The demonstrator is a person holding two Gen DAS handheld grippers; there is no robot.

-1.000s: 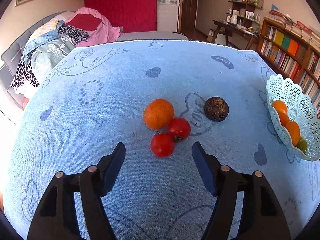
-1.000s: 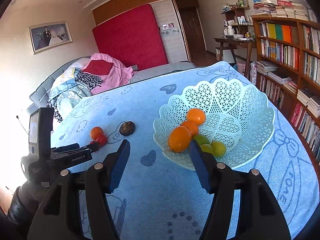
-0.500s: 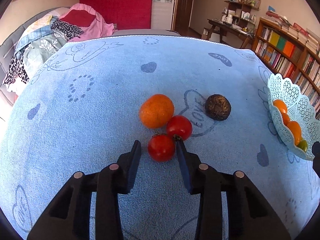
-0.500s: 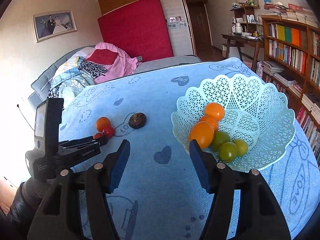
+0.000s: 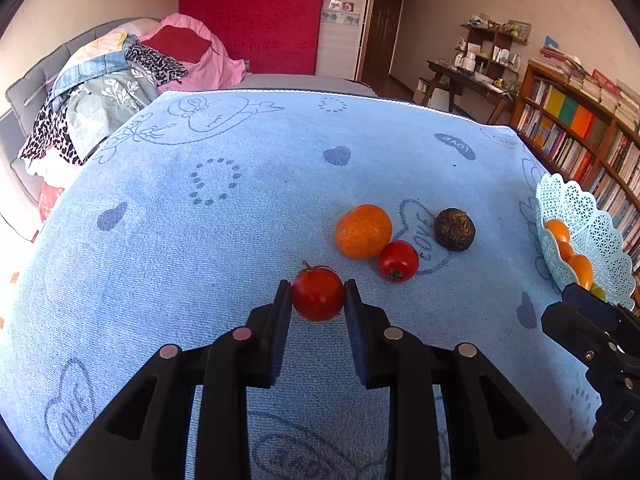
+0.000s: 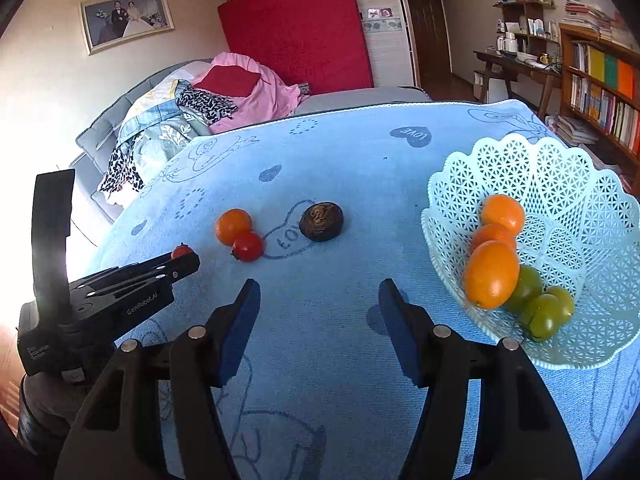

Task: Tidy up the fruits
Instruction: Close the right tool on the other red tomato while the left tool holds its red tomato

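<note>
Left gripper (image 5: 317,294) clamped on a red tomato (image 5: 318,294), held just off the blue cloth (image 5: 200,240). Right gripper (image 6: 318,294) hangs wide apart, nothing between its fingers. On the cloth, an orange (image 5: 363,231) touches a second tomato (image 5: 398,261), a dark brown fruit (image 5: 454,229) nearby. The basket (image 6: 560,168) holds orange and green fruit.

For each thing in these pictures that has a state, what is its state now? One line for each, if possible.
Left gripper: shut on the held tomato.
Held tomato: clamped between the pads.
Right gripper: open, holds nothing.
Second tomato: loose on the cloth, touching the orange.
Orange: loose on the cloth.
Dark brown fruit: loose, standing apart.
Basket: upright, holding orange and green fruits.
</note>
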